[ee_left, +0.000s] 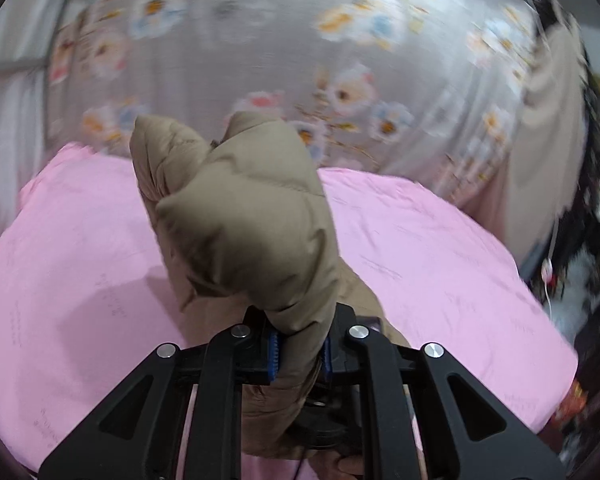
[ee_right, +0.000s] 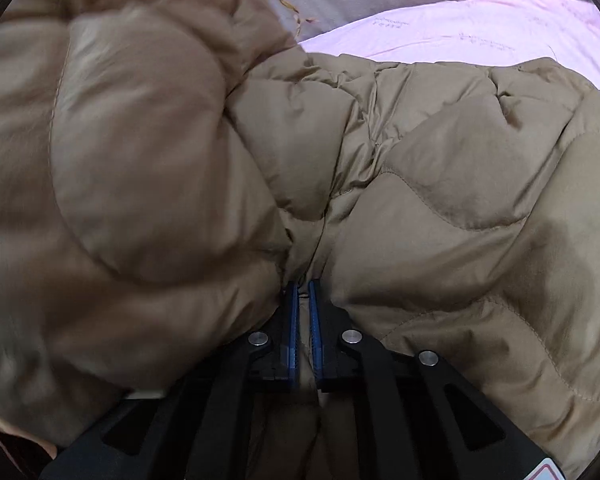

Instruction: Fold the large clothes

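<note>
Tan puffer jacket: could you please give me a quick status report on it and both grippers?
Left gripper shut on a raised fold of the tan puffer jacket. Right gripper shut on a jacket crease. Jacket bunched over the pink sheet. Nothing in the way.

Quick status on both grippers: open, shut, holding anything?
Left gripper: shut on a bunched fold of the tan puffer jacket, raised over the pink sheet.
Right gripper: shut on the jacket's fabric.

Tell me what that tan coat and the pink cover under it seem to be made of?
Tan quilted coat: probably a smooth synthetic shell over soft filling; it shows a faint sheen, stitched wavy seams and puffed panels. Pink sheet: looks like matte woven fabric, maybe cotton, with soft wrinkles and faint printed marks.
</note>
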`<state>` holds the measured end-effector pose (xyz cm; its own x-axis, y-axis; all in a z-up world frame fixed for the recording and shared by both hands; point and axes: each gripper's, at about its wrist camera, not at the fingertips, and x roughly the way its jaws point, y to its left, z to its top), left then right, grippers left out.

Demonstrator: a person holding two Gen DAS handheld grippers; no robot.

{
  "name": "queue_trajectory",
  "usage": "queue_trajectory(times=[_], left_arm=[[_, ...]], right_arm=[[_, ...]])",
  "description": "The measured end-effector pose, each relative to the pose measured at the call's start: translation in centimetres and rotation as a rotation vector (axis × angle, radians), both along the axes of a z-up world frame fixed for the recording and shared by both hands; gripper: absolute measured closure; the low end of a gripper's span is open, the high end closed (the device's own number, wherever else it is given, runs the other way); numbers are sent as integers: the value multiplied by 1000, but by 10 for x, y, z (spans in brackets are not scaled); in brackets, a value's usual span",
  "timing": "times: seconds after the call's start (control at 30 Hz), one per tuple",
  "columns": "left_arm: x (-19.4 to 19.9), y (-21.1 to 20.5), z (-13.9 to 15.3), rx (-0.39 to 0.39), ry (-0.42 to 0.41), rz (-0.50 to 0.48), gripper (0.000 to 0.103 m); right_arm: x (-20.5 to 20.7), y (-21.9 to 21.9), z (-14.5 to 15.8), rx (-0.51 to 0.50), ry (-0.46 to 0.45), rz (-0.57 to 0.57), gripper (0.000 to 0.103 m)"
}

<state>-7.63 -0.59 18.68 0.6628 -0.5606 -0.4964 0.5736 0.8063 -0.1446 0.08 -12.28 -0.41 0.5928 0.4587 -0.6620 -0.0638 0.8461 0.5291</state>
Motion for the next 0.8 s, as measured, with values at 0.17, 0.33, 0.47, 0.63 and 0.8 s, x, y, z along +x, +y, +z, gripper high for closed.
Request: queue_trajectory(times=[0.17,0.33,0.47,0.63,0.8], left_arm=[[-10,-49,-23,57,70,-107,89],[-10,-85,-67,96,215,-163,88],[-12,-104,-96,145,263,-160,85],[-19,-98,-79,109,248,-177,52],[-26,-57,-41,-13,194,-138,32]], right_arm=[[-45,-54,15,27,-11,-64,98],[-99,-115,32,-90,-48,-250,94],[-125,-131,45,-255,-68,-347,86],[-146,-144,64,-354,-108,-421,78],[-170,-150,106,-398,-237,-441,66]])
